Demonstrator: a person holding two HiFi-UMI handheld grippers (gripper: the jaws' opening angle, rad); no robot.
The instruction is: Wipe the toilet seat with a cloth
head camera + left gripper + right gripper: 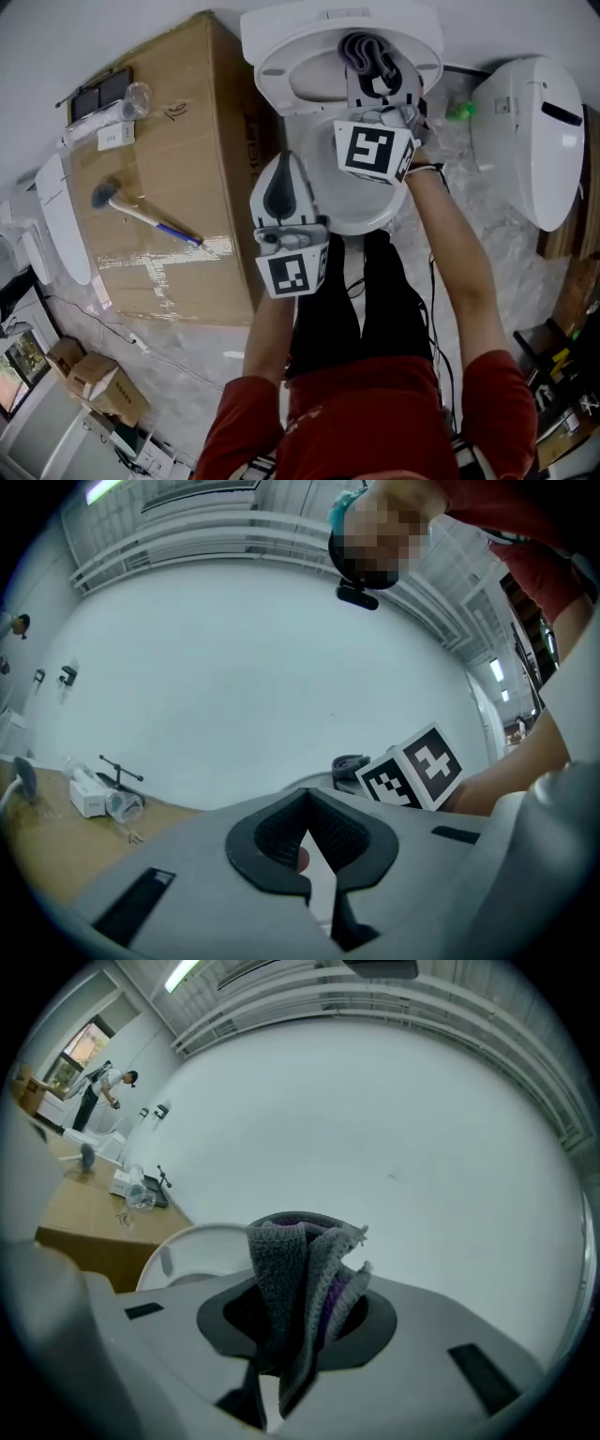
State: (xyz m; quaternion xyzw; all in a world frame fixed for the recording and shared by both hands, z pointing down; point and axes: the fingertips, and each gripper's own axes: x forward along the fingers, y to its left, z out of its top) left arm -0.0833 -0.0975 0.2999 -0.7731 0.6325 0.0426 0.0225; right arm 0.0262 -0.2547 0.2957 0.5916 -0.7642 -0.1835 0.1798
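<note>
Bare white wall (234, 667), cardboard box (169, 159), pale floor (202, 361)

Person wearing a red short-sleeved shirt (375, 412) and black trousers (361, 309). The left hand-held gripper (284, 159) and right hand-held gripper (373, 66) are grey with black jaw linings. Each carries a black-and-white marker cube (292, 272).

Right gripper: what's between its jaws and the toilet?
A bunched grey-and-purple cloth, clamped in the right gripper, sticks out toward the toilet. The right gripper view shows it; whether it touches the toilet is unclear.
</note>
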